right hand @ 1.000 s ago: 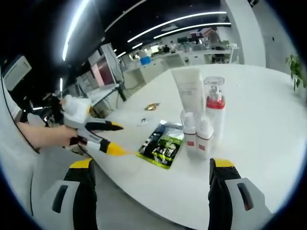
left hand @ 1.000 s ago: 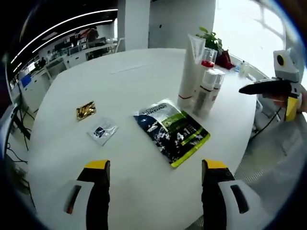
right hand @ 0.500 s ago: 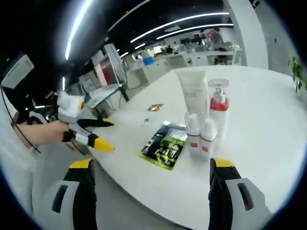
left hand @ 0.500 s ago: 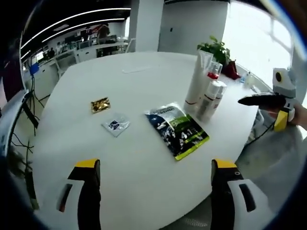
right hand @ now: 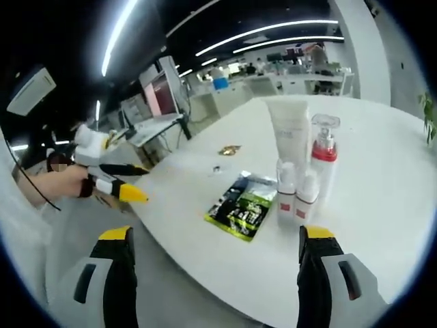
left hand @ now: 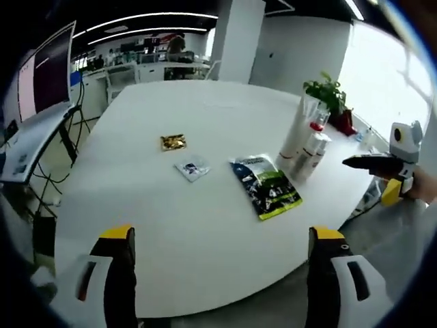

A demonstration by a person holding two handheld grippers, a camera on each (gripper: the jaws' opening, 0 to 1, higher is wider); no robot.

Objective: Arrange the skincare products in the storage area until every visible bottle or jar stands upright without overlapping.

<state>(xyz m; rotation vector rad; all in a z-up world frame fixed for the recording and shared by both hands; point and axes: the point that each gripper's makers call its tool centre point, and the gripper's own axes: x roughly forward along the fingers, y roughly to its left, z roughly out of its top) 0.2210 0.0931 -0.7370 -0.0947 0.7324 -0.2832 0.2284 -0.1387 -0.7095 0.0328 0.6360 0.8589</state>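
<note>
On the large white round tabletop (left hand: 205, 205), toward the edge nearest the right gripper, stands a tight cluster of skincare containers: a tall white squeeze tube (right hand: 289, 133) on its cap, a clear pump bottle with a red collar (right hand: 324, 160) beside it, and two small white bottles with red bands (right hand: 295, 199) in front; all four appear upright, close together, none lying across another as far as the right gripper view shows; whether they touch cannot be told. Just beside the cluster, toward the tabletop's middle, a dark blue and green flat sachet (left hand: 267, 193) lies flat; further in lie a small clear packet with a dark label (left hand: 192, 168) and a small gold foil packet (left hand: 173, 141), each apart from the others.

The left gripper (left hand: 222, 263) hovers off the near edge, jaws spread wide and holding nothing; the right gripper (right hand: 217, 270) likewise hangs off its edge, jaws parted and empty; each gripper shows in the other's view, held in a hand clear of the tabletop.

Assessment: the bottles and tube seem to meet the upright, non-overlapping condition, and every item is visible; the task looks at or very near completion; what could remain is a check on spacing within the cluster; the flat packets are not bottles or jars and probably need no action.
</note>
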